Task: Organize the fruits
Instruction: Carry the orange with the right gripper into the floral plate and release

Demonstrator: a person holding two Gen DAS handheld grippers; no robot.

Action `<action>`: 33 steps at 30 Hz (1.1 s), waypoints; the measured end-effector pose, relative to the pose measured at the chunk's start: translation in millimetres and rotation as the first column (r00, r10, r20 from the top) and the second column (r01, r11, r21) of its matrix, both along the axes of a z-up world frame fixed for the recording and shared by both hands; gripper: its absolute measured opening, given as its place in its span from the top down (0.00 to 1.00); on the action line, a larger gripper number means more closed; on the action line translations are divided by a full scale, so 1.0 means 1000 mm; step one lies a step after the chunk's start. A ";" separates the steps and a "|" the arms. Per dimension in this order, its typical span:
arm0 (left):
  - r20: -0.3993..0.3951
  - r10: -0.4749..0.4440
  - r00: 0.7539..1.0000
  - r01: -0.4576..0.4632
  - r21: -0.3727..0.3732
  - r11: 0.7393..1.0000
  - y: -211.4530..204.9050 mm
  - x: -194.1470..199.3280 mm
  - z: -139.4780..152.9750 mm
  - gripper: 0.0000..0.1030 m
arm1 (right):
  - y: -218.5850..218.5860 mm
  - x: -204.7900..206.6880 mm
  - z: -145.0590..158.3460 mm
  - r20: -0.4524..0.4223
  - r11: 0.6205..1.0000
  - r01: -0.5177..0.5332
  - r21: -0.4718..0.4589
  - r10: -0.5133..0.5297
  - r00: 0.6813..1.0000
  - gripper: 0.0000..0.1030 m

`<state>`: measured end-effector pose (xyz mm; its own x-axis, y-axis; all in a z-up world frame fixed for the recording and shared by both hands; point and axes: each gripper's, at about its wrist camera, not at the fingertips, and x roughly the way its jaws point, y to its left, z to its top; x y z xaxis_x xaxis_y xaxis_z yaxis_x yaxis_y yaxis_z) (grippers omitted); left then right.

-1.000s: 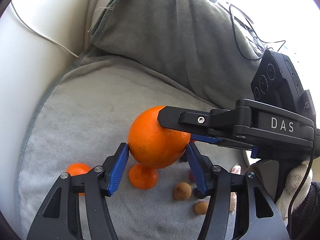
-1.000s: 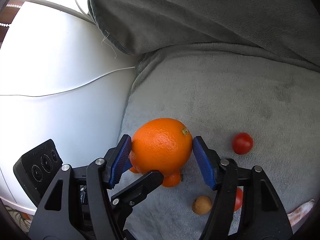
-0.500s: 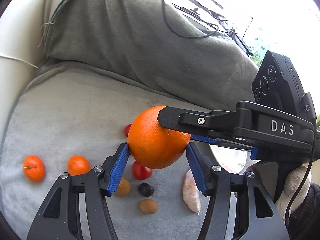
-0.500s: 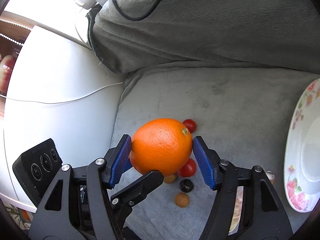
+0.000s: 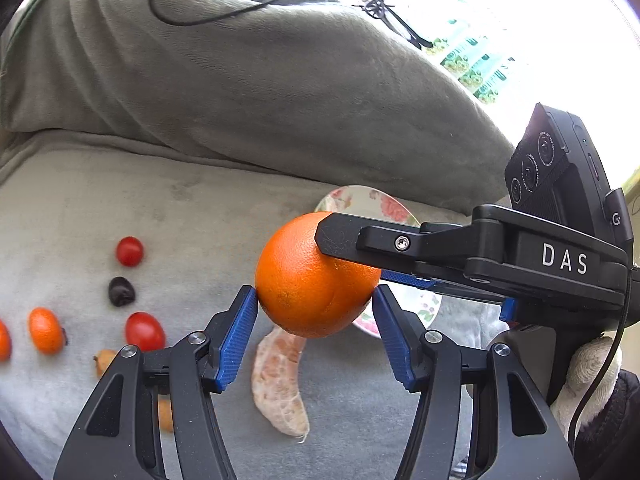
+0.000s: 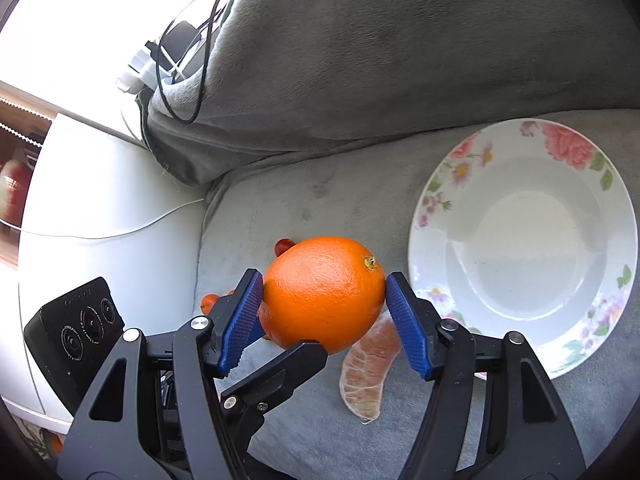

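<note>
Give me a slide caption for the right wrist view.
Both tools clamp a large round orange above grey fabric, beside an empty floral-rimmed white plate and a peeled citrus segment.

Orange (image 6: pixel 324 292) aloft between both grippers' pads, over cushion (image 6: pixel 312 208). Plate (image 6: pixel 524 240) toward cushion's right edge; peeled segment (image 6: pixel 368 372) beside its near-left rim. Small fruits (image 5: pixel 130 251) left.

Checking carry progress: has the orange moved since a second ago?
Yes. The orange, gripped by both tools, has travelled toward the floral plate, which was out of view a second ago and now lies beside it.

Dimpled orange (image 6: pixel 324 292), glossy plate (image 6: pixel 436 216), plush blanket (image 6: pixel 360 60)
</note>
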<state>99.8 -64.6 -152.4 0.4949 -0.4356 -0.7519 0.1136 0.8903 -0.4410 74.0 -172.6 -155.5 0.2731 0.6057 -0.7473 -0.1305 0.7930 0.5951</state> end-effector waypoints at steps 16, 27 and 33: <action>-0.047 -0.120 0.992 0.120 0.012 0.993 -0.079 0.021 -0.020 0.43 | -0.075 -0.010 -0.026 -0.055 0.993 0.121 -0.005 -0.121 0.991 0.35; -0.034 -0.140 0.990 0.142 0.041 0.989 -0.081 0.016 -0.019 0.49 | -0.095 -0.005 -0.008 0.010 0.983 0.179 -0.050 -0.179 0.984 0.35; -0.027 -0.123 0.992 0.124 0.057 0.991 -0.071 0.011 -0.014 0.49 | -0.100 -0.011 0.005 0.057 0.978 0.191 -0.088 -0.187 0.981 0.35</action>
<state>110.4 -135.5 -166.7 0.4217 -0.4472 -0.7888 0.2142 0.8944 -0.3926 63.2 -273.1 -150.4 0.4132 0.4683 -0.7810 0.0000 0.8576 0.5143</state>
